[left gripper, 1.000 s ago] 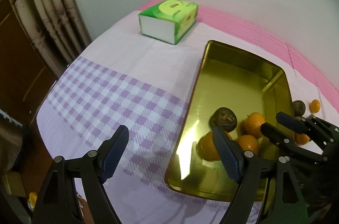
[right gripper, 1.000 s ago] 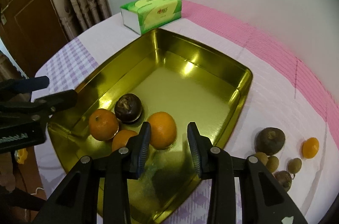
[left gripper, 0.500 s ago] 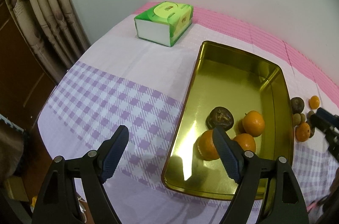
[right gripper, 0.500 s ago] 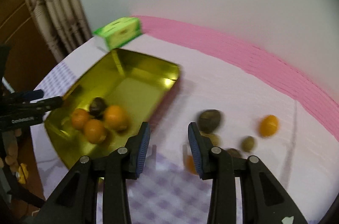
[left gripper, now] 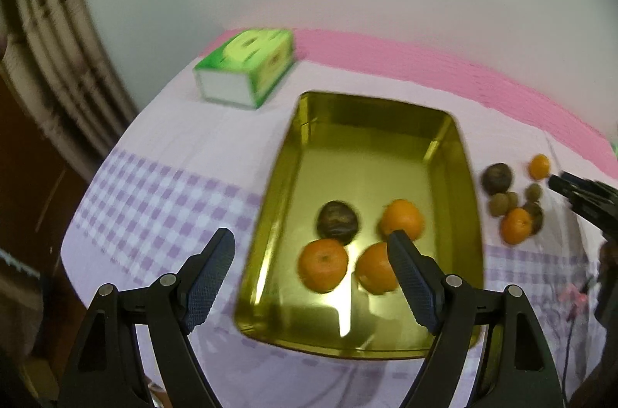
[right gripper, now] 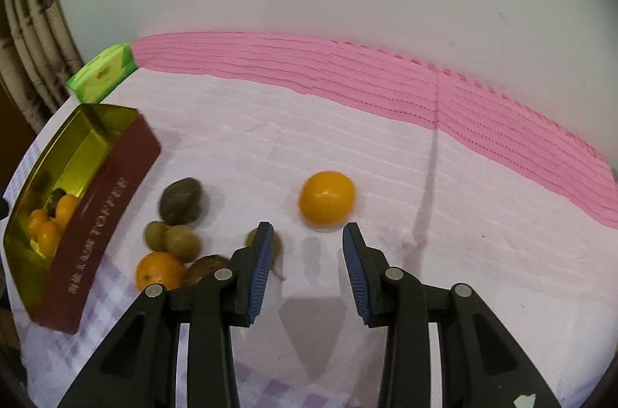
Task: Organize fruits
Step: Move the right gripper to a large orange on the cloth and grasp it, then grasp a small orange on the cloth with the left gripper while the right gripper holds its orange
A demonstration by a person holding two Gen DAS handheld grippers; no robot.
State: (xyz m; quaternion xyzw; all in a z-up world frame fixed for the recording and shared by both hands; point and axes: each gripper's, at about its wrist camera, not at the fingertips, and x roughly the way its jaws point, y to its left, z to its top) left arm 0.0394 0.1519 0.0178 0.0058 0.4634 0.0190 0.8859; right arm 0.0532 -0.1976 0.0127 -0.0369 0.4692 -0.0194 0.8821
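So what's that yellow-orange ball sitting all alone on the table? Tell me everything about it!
That is a small round fruit, yellow-orange, smooth and shiny, with a bright glint on top. It looks whole. It rests on the pale tablecloth, apart from the other loose fruits to its left and well away from the gold tin. Nothing touches it. The right gripper hangs just in front of it, jaws apart and empty.

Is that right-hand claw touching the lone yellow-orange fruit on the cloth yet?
Apart. The right wrist view shows bare cloth between the right gripper and the yellow-orange fruit; its jaws hold nothing.
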